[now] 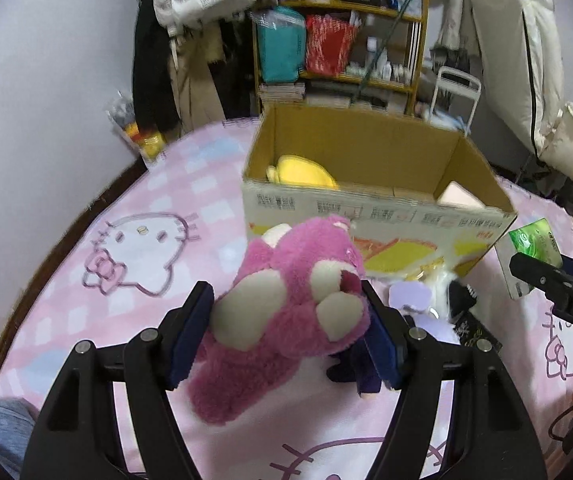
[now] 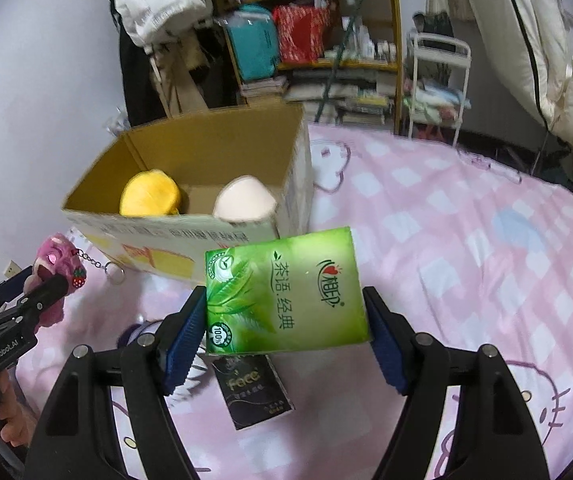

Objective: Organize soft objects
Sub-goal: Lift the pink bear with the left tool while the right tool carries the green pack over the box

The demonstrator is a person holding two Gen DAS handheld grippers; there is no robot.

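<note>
**Soft stuff mid-air on both sides, and a few ways this could flop**

Pink plush bear [image 1: 286, 312] is pinched between the jaws of the left gripper [image 1: 286, 332], blue pads pressing into its body on both sides, with its lower end dangling free underneath. Over on the other side, the right gripper [image 2: 286, 320] has its jaws fairly wide but closed on a green tissue pack [image 2: 286, 292], squeezed by its two short edges. Both are lifted clear of the bed [image 2: 466, 240], just in front of the cardboard box [image 1: 366, 208].

Risks as I see them:

- The bear is squishy and held around the middle, so it could sag or slide out if the grip eases at all. It also has a keychain [image 2: 102, 266] hanging off it in the right wrist view, and that ring could catch the box rim on the way in.
- The tissue pack is soft plastic held only by its ends. I'd guess it can bow and pop out, or tip forward.
- The near wall of the box is tall, so either item coming in low would bump it and shove the box across the bed.
- The two grippers are near each other, so heading for the same opening together could knock them.
- Inside, a yellow plush [image 2: 150, 200] and a pale round cushion [image 2: 244, 200] already take up the floor.

Underneath, a dark tissue pack [image 2: 252, 392] and a purple-and-white thing [image 1: 410, 296] I can't identify lie on the bed.
</note>
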